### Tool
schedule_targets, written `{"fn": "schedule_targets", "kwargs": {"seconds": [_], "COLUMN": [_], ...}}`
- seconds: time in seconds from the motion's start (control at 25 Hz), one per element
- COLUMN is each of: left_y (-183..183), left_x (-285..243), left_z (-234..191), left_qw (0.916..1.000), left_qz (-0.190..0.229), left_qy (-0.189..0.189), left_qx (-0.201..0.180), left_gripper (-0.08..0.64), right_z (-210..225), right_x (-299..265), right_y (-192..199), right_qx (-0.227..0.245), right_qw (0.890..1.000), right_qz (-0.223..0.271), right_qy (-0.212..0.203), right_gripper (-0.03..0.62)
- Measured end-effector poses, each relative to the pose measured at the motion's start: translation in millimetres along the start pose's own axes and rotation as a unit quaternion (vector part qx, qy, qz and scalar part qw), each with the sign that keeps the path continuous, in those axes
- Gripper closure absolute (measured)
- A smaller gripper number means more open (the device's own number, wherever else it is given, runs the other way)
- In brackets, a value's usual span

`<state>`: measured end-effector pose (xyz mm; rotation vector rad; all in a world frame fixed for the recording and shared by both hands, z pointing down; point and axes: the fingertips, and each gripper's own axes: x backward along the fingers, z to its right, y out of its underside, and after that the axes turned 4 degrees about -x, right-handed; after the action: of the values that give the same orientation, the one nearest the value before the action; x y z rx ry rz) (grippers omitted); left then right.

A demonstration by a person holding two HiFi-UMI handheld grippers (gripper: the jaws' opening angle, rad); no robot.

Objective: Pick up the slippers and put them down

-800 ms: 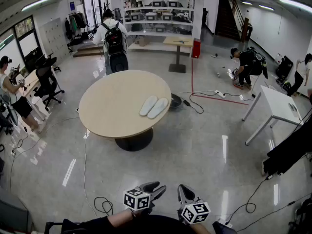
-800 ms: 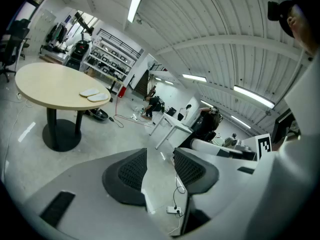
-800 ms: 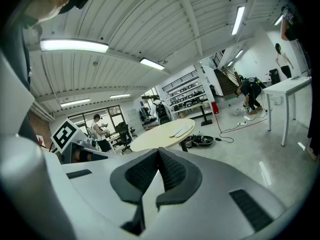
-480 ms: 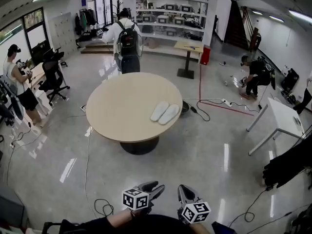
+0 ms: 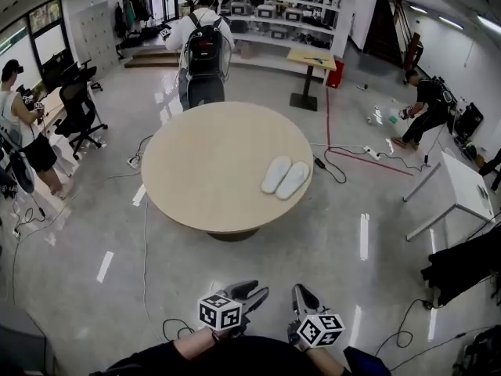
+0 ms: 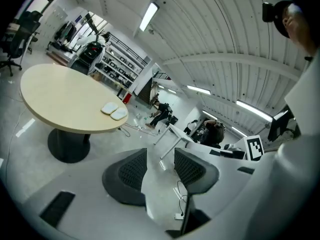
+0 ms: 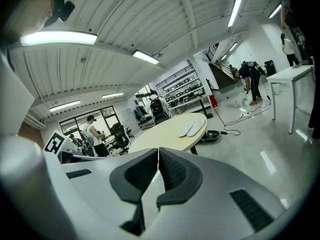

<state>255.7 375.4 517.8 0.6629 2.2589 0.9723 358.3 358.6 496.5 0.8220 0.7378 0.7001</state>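
Two white slippers lie side by side on the right part of a round beige table. They also show far off as the slippers and the slippers in the two gripper views. My left gripper is low in the head view, well short of the table, its jaws open and empty. My right gripper is beside it, jaws shut with nothing between them.
A person with a black backpack stands behind the table. Cables trail over the floor to the right. A white table stands at the right, office chairs at the left, and shelves at the back.
The table and slippers have come nearer and shifted right in the head view. Both grippers stay low in front of me, jaws unchanged.
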Motion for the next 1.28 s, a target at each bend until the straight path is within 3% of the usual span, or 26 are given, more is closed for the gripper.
{"fn": "schedule_targets", "kwargs": {"seconds": [0.16,0.4,0.64,0.84,1.0,1.28], "left_y": [-16,-32,-66,-110,-154,-205], "left_x": [-2,1,-7,-26,-74,-154], "left_z": [-48,-94,-139,-172,-180,-186], "left_qw": [0.9999,0.9979,0.9975,0.9947,0.9929,0.9927], "left_qz": [0.013,0.009,0.014,0.037,0.041,0.035], "left_qy": [0.004,-0.004,-0.035,-0.087,-0.110,-0.114], "left_qx": [0.010,0.064,0.060,0.039,0.024,0.016], "left_gripper": [0.373,0.373,0.373,0.373,0.373,0.373], "right_z": [-9,-25,-25,-8,22,90], "right_x": [-53,-101,-164,-221,-261,-301], "right_y": [7,5,-7,-40,-84,-142], "right_qx": [0.009,0.005,-0.011,-0.029,-0.032,-0.059], "right_qw": [1.000,0.998,0.997,0.996,0.994,0.994], "right_qz": [-0.026,-0.062,-0.072,-0.059,-0.060,-0.053], "right_qy": [0.004,0.014,-0.014,-0.055,-0.086,-0.074], "right_gripper": [0.575,0.575,0.575,0.575,0.575,0.575]}}
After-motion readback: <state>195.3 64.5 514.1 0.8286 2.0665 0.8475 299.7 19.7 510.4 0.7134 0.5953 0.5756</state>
